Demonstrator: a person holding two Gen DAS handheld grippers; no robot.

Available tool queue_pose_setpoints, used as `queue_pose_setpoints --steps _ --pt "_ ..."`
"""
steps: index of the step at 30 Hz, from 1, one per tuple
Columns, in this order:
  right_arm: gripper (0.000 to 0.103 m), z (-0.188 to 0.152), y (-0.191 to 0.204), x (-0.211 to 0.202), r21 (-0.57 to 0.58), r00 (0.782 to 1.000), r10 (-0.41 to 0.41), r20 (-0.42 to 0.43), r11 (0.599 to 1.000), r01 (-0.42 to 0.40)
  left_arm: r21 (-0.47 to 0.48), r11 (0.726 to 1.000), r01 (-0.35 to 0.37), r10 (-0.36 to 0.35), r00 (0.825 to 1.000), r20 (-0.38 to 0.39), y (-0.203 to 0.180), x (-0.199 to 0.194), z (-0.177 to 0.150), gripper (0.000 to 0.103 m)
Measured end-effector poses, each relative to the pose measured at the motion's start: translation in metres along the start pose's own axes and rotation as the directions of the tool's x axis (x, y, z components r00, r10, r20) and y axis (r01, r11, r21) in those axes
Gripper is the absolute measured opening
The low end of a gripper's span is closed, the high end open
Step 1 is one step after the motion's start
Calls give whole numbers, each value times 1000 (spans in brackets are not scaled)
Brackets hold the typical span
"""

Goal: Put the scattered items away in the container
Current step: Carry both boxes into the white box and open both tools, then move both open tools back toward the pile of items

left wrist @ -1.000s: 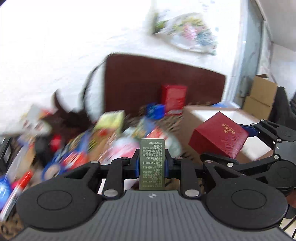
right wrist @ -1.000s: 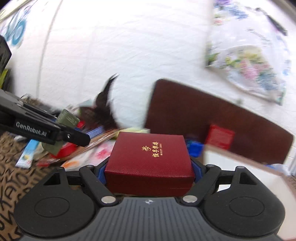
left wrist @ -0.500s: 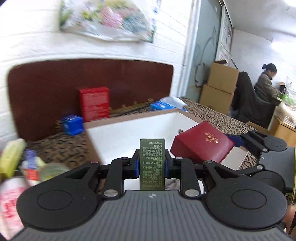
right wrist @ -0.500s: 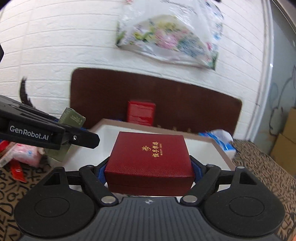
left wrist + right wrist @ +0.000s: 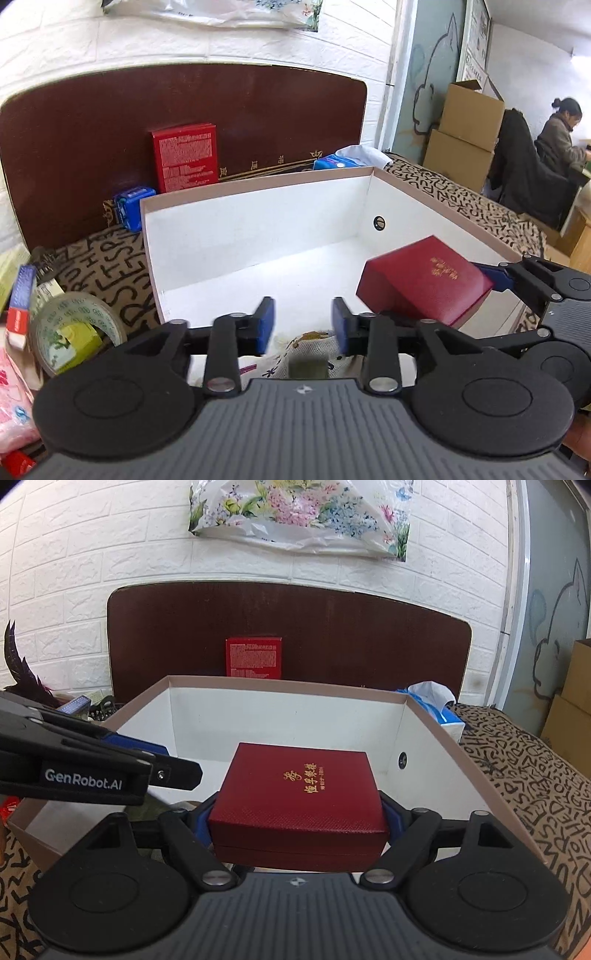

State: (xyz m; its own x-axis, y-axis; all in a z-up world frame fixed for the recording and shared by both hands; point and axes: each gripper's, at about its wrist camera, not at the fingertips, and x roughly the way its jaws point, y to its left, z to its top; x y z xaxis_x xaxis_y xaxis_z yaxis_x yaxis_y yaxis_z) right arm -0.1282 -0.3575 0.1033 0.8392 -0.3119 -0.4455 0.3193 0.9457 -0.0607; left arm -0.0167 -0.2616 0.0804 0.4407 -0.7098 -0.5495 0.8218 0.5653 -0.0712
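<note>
The dark red gift box (image 5: pixel 299 801) sits clamped in the right hand-held gripper (image 5: pixel 297 814) above the white container (image 5: pixel 258 221). The left hand-held gripper (image 5: pixel 303 325), jaws just opened, is spread over a blurred green packet (image 5: pixel 308 365) inside.

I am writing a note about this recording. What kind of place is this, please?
Probably a bedroom used as a workroom or store: a dark wooden headboard against a white brick wall, stacked cardboard boxes, and a person seated at a desk further back.

Dark red gift box (image 5: pixel 299 794), white-lined container (image 5: pixel 258 225), letter-patterned cloth (image 5: pixel 535 775).
</note>
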Motion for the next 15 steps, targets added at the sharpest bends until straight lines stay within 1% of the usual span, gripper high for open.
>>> queue_pose_setpoints --steps 1,2,3,4,6,9,11,12,13,14,15 --pt "81 0 -1 -1 1 1000 1 1 1000 -1 11 1000 -19 19 1000 10 -3 -2 0 86" --pt "83 0 -1 -2 1 1000 -1 3 1000 1 14 999 -29 29 999 23 -3 -4 -1 93" --pt "85 0 0 -3 -3 1000 -8 8 1000 8 12 999 -33 33 999 31 -3 -6 -2 95" --pt "88 0 0 -5 -7 1000 -13 13 1000 13 10 999 -34 33 999 31 -3 -5 -1 95" --pt "89 1 -1 -8 -12 1000 -16 22 1000 17 0 999 -42 42 999 27 -2 -4 1 98" --pt "94 1 0 -13 -1 999 -6 33 1000 6 -15 998 -67 67 997 28 -1 -5 3 101" --pt "94 1 3 -17 2 999 -3 41 1000 3 -23 997 -72 72 997 41 0 -10 4 101" --pt "94 1 5 -19 4 999 2 43 1000 -2 -24 997 -79 80 996 47 -1 -14 4 103" --pt "95 1 7 -21 11 999 9 46 1000 -9 -28 995 -98 100 994 52 -2 -18 4 103" --pt "100 0 9 -24 22 998 19 53 1000 -20 -35 992 -122 124 991 56 -2 -22 2 103" --pt "101 0 12 -27 34 998 28 61 999 -31 -46 989 -139 141 988 57 0 -26 1 103"
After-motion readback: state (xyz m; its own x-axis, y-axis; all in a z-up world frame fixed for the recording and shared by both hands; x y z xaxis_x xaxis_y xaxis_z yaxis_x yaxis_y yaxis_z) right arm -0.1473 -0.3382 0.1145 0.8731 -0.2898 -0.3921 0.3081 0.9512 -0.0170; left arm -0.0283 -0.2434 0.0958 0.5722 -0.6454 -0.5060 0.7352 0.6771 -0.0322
